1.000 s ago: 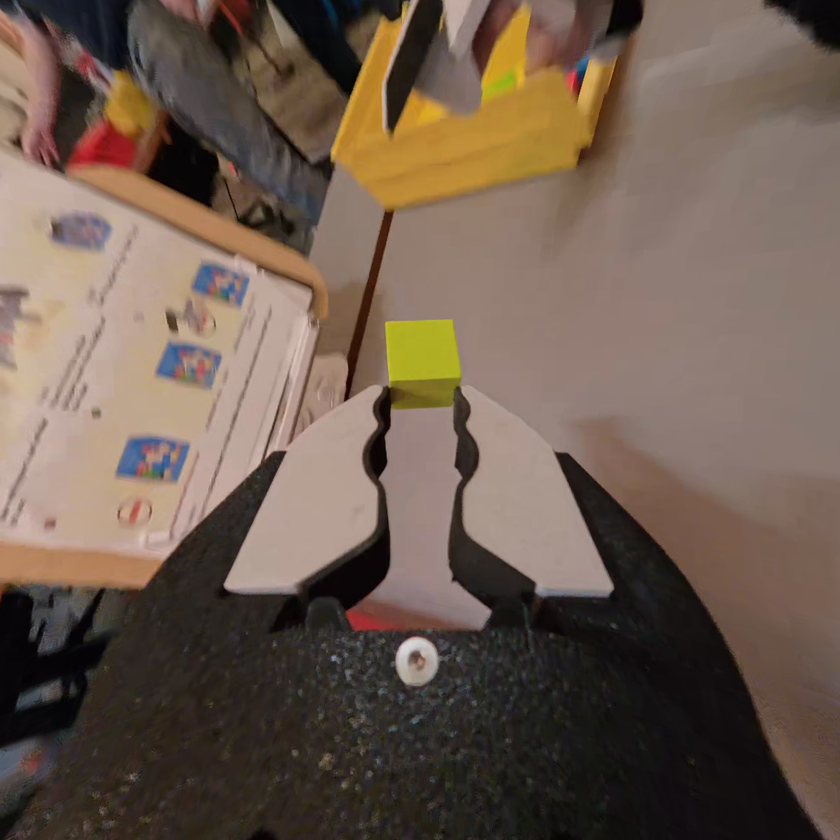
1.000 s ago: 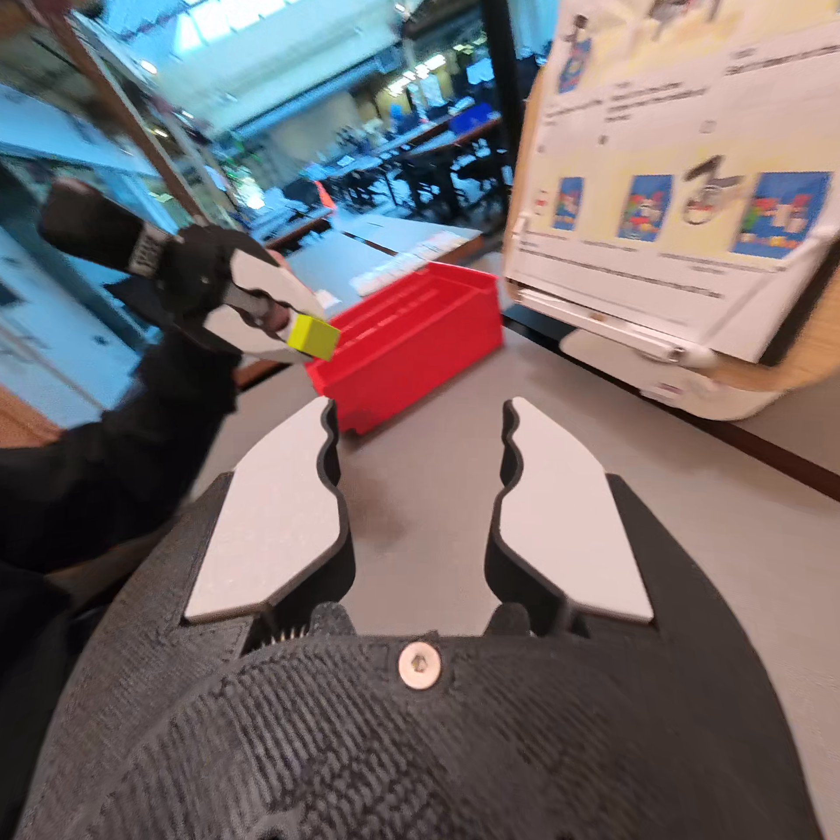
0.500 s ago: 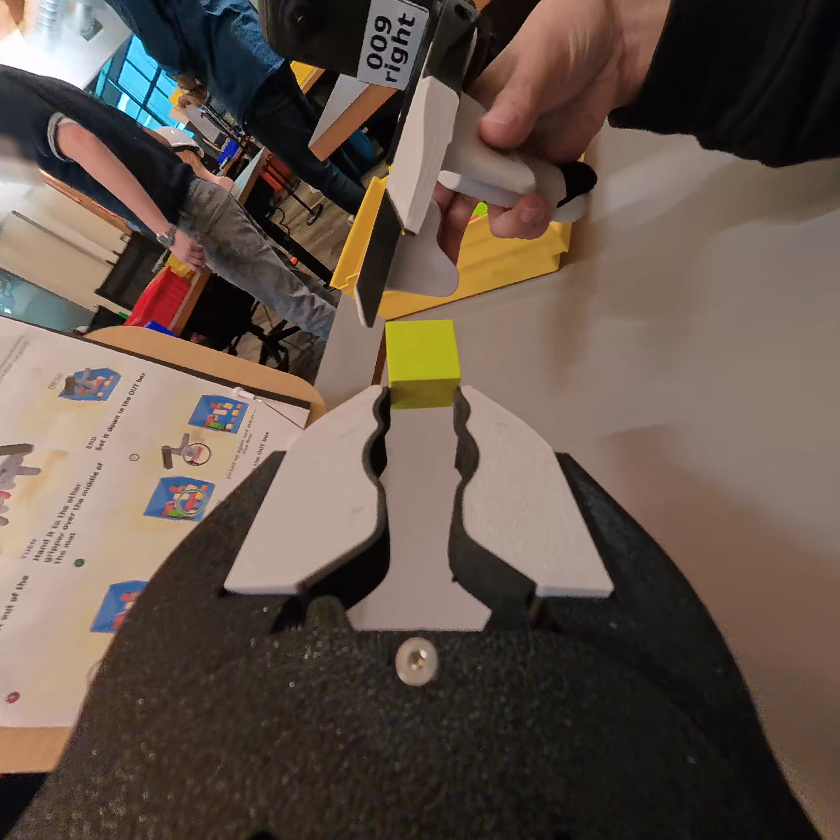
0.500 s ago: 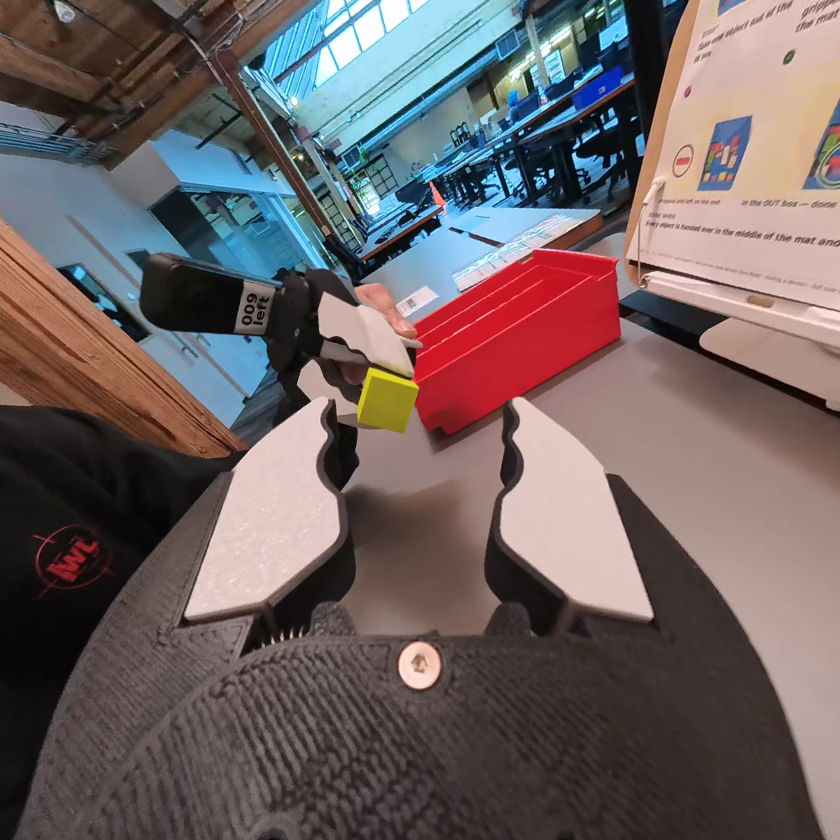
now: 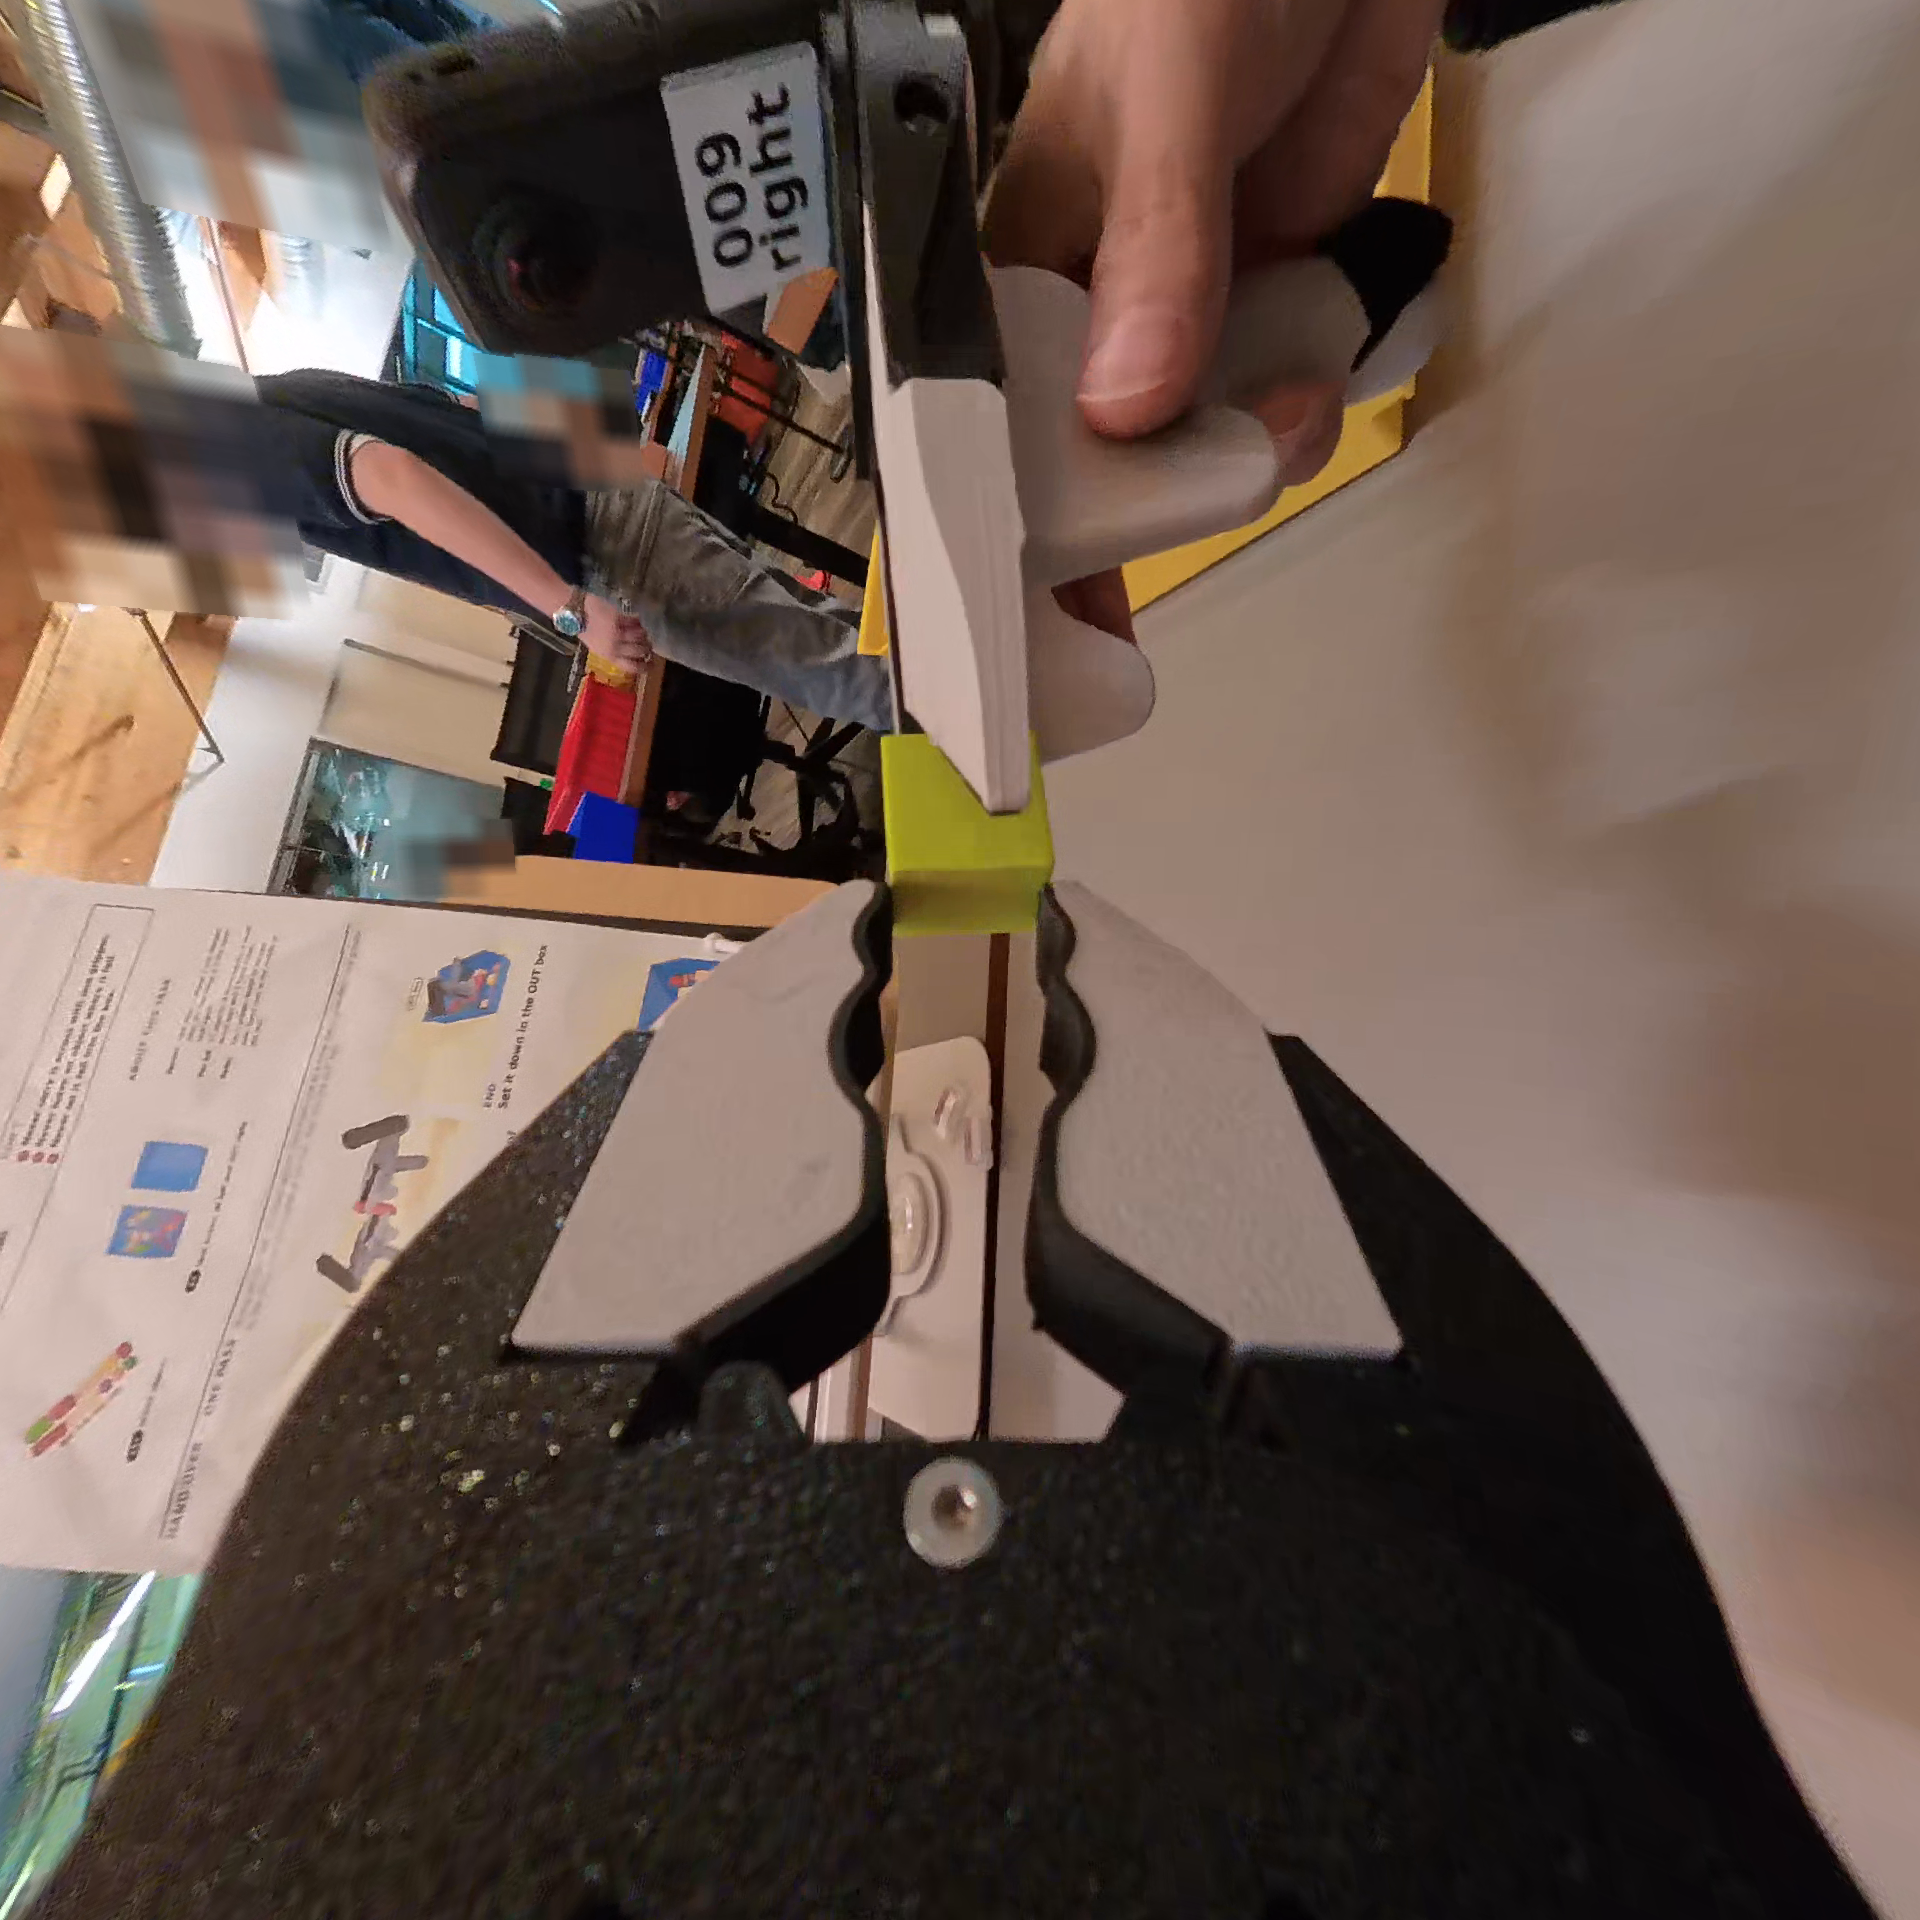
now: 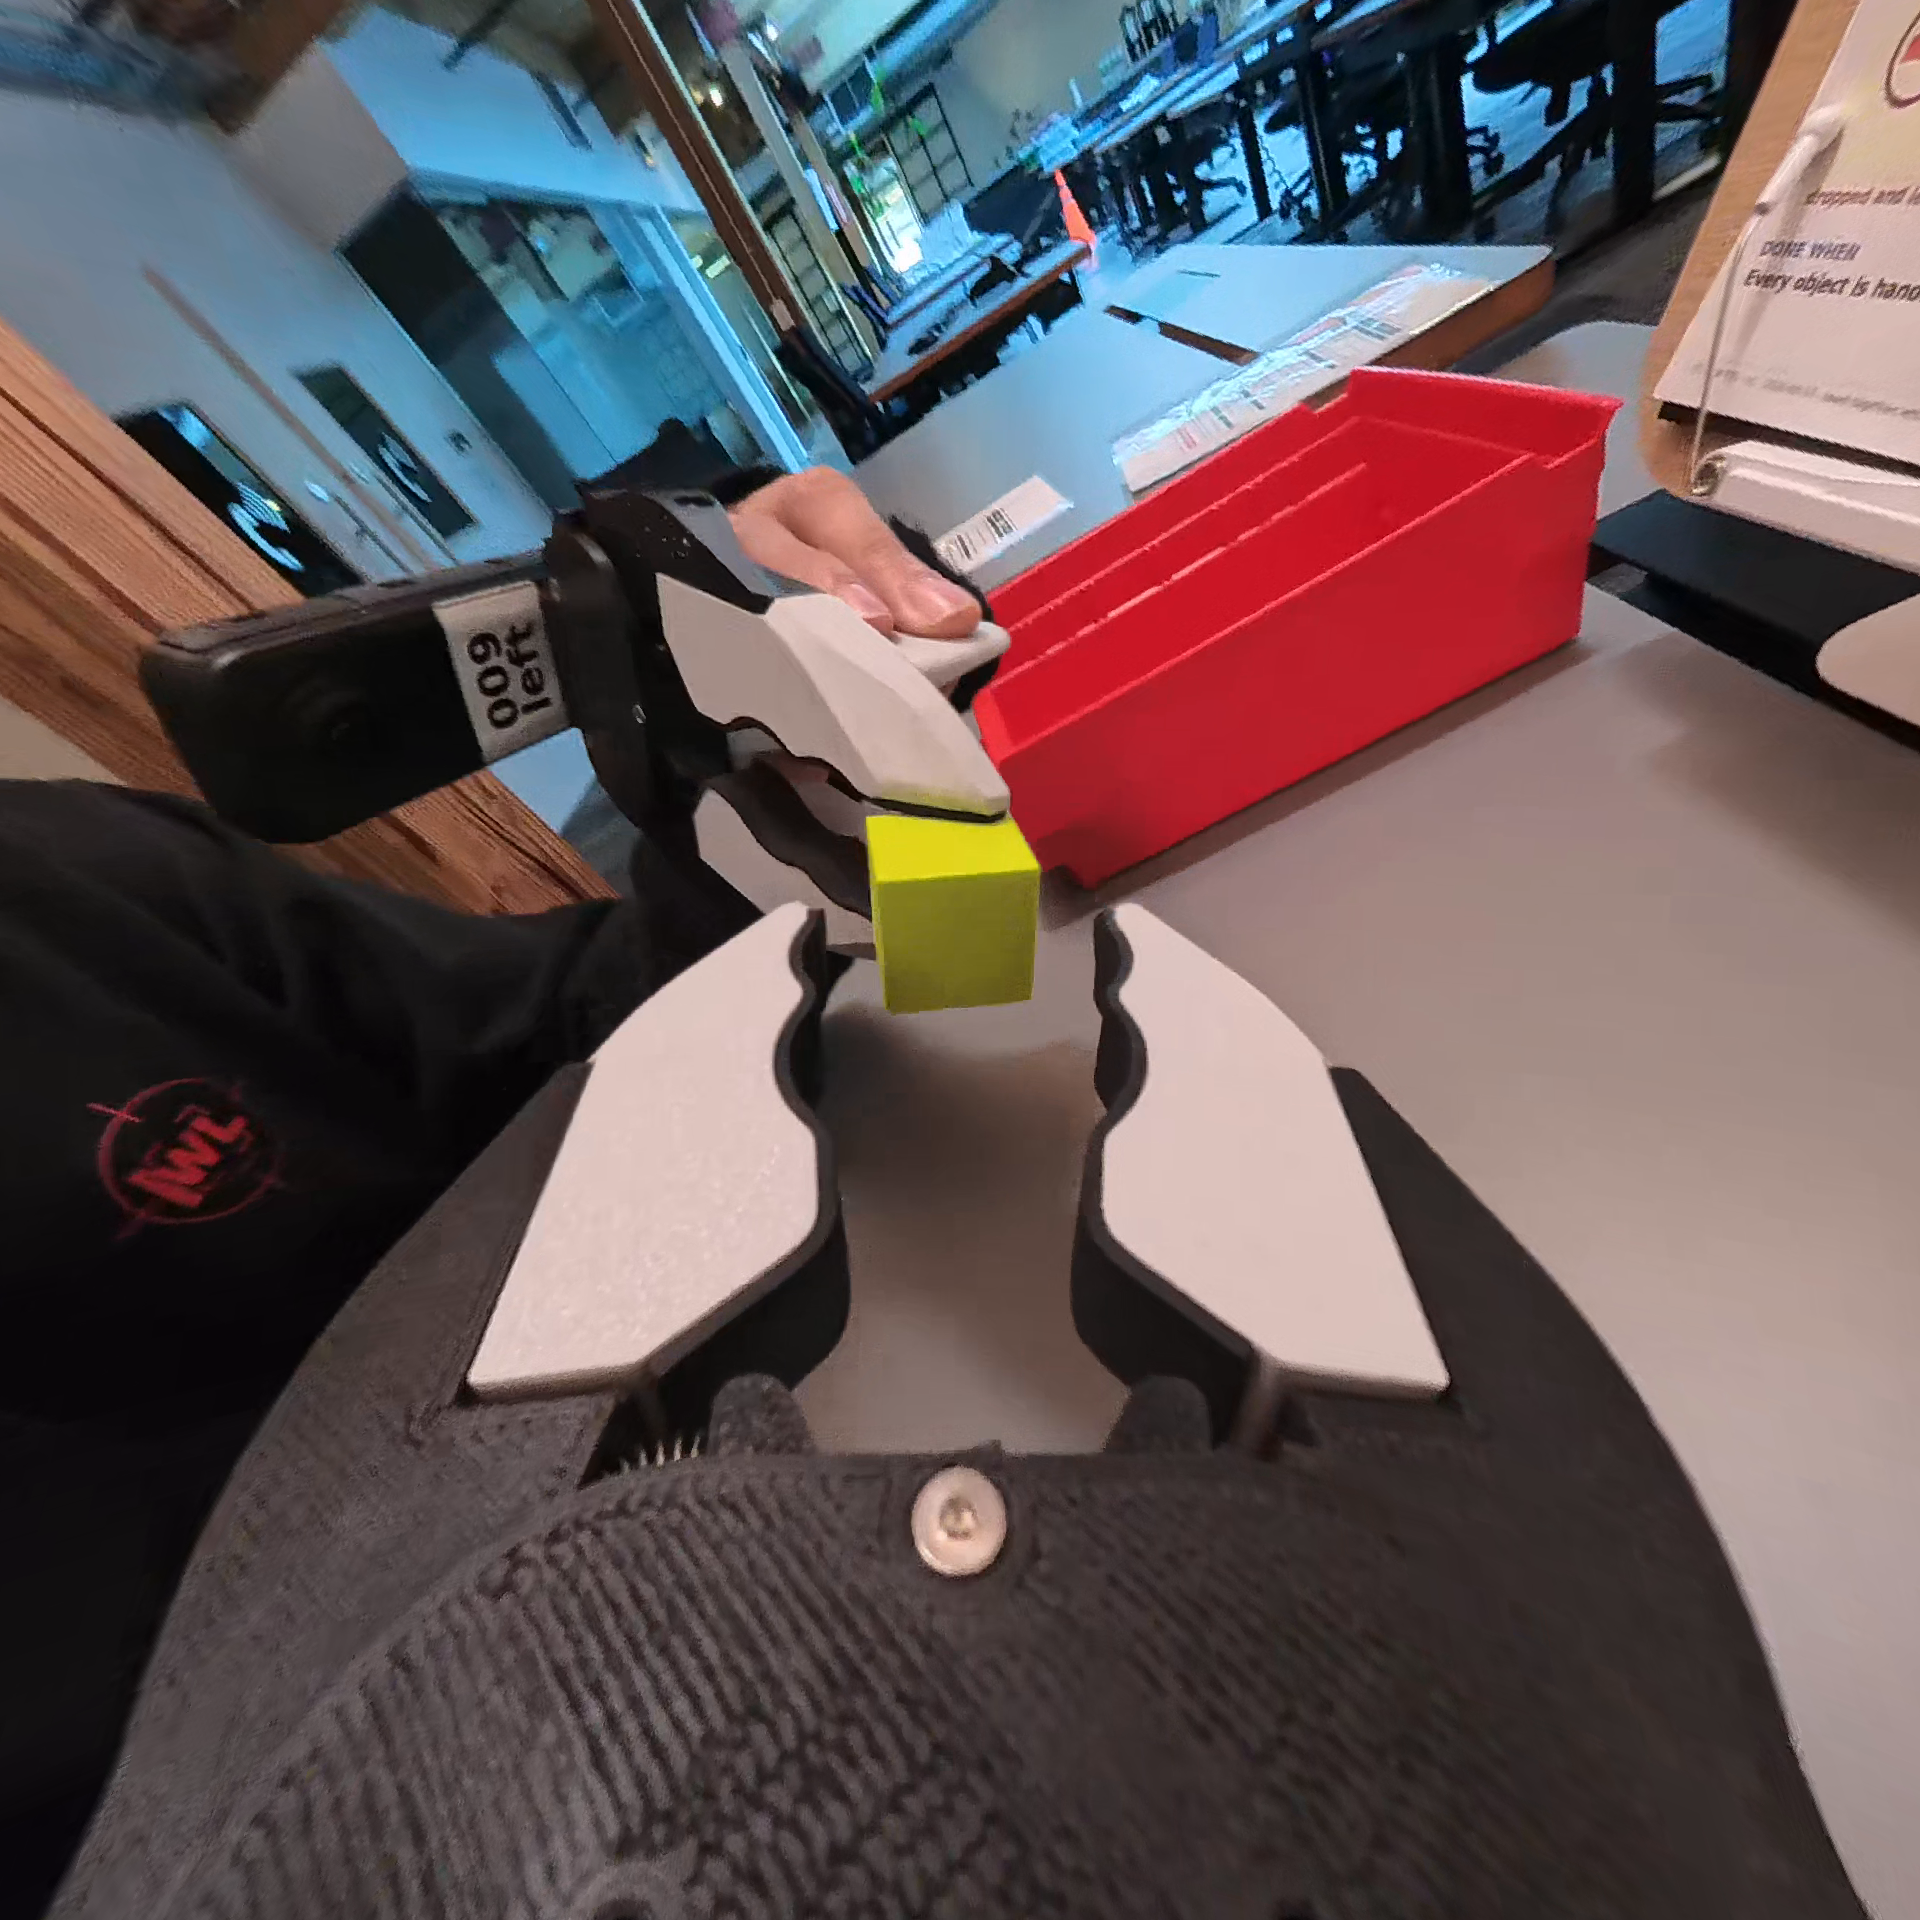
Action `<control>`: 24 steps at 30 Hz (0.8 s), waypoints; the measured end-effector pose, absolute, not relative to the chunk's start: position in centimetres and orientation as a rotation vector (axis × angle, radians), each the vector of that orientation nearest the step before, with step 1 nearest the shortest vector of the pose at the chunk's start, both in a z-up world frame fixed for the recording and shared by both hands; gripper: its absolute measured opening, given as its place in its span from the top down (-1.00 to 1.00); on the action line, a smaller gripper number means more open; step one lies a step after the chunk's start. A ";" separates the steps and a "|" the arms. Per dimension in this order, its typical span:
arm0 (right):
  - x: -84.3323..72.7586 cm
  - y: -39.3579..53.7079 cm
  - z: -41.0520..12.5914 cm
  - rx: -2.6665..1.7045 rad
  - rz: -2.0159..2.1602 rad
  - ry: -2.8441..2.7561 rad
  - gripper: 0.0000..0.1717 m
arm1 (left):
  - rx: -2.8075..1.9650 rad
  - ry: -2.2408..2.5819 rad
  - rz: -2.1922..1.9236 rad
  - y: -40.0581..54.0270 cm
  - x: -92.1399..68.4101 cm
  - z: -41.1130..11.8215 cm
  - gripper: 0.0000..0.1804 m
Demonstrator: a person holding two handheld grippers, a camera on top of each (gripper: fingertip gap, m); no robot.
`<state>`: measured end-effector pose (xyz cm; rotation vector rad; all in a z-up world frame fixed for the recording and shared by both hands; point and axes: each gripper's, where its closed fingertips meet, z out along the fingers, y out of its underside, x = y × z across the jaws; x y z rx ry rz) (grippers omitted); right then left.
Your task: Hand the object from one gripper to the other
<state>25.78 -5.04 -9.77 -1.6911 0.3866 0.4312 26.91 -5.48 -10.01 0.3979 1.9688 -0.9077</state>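
Observation:
My left gripper (image 5: 966,914) is shut on a yellow-green cube (image 5: 956,842), with both pads pressed on its near end. In the right wrist view the cube (image 6: 951,914) sticks out of the left gripper's fingers (image 6: 883,727) above the grey table (image 6: 1507,987). My right gripper (image 6: 961,925) is open, and the cube stands between its fingertips with a small gap on each side. In the left wrist view one right-gripper finger (image 5: 966,623) lies over the cube's far end, and a hand (image 5: 1195,208) holds that gripper.
A red bin (image 6: 1299,623) stands on the table just behind the cube. A yellow bin (image 5: 1247,540) shows behind the right gripper. An instruction board (image 5: 260,1143) stands at the table's edge and also shows in the right wrist view (image 6: 1818,260). A person (image 5: 468,499) stands in the background. The tips of both grippers are at nearly the same place.
The two grippers have come together, and the cube now sits between the right gripper's fingertips. The right jaws have narrowed around it. The left gripper has kept its hold throughout.

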 end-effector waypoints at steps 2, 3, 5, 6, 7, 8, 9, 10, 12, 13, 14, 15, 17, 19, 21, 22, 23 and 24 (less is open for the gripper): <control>25.8 -5.0 -9.6 -1.702 0.390 0.373 0.47 | 0.401 1.968 -0.877 -5.6 27.1 -10.3 0.72; 25.7 -4.9 -9.6 -1.706 0.379 0.368 0.48 | 0.401 1.969 -0.866 -5.6 27.2 -10.4 0.71; 26.0 -5.0 -9.9 -1.734 0.338 0.372 0.52 | 0.403 1.963 -0.862 -5.7 27.3 -10.5 0.71; 26.2 -5.0 -10.1 -1.743 0.315 0.376 0.58 | 0.406 1.959 -0.864 -5.8 27.3 -10.5 0.71; 26.3 -5.1 -10.1 -1.746 0.301 0.373 0.63 | 0.407 1.952 -0.865 -5.9 27.3 -10.4 0.72; 26.3 -5.2 -10.0 -1.740 0.303 0.369 0.63 | 0.404 1.942 -0.870 -5.9 27.3 -10.2 0.72; 26.4 -5.2 -9.8 -1.736 0.301 0.367 0.64 | 0.396 1.939 -0.878 -6.0 27.4 -10.2 0.72; 26.4 -5.2 -9.8 -1.742 0.293 0.369 0.64 | 0.385 1.940 -0.888 -6.0 27.5 -10.2 0.72; 26.7 -5.3 -9.8 -1.746 0.269 0.375 0.64 | 0.351 1.911 -0.901 -6.0 27.8 -10.0 0.71; 26.9 -5.4 -9.6 -1.740 0.255 0.385 0.64 | 0.324 1.879 -0.904 -5.8 28.0 -9.7 0.67; 27.5 -5.9 -9.6 -1.744 0.223 0.407 0.64 | 0.292 1.849 -0.909 -5.7 28.3 -9.3 0.63; 28.3 -6.7 -9.7 -1.748 0.169 0.444 0.64 | 0.256 1.841 -0.922 -5.4 28.5 -9.0 0.61; 30.9 -9.9 -9.5 -1.739 0.011 0.570 0.64 | 0.163 1.881 -0.973 -4.9 29.0 -9.0 0.59; 34.1 -15.3 -10.0 -1.724 -0.209 0.765 0.64 | 0.063 1.908 -1.008 -4.1 29.8 -9.1 0.60; 36.8 -21.8 -11.7 -1.720 -0.412 1.005 0.64 | -0.028 1.939 -1.002 -3.3 30.6 -9.4 0.62; 37.7 -24.7 -12.7 -1.717 -0.486 1.104 0.64 | -0.077 1.938 -0.991 -2.8 31.1 -9.4 0.63; 38.4 -27.1 -13.7 -1.702 -0.539 1.186 0.64 | -0.121 1.938 -0.984 -2.4 31.5 -9.5 0.65; 39.0 -28.9 -14.7 -1.683 -0.570 1.259 0.64 | -0.156 1.945 -0.984 -2.2 31.8 -9.6 0.65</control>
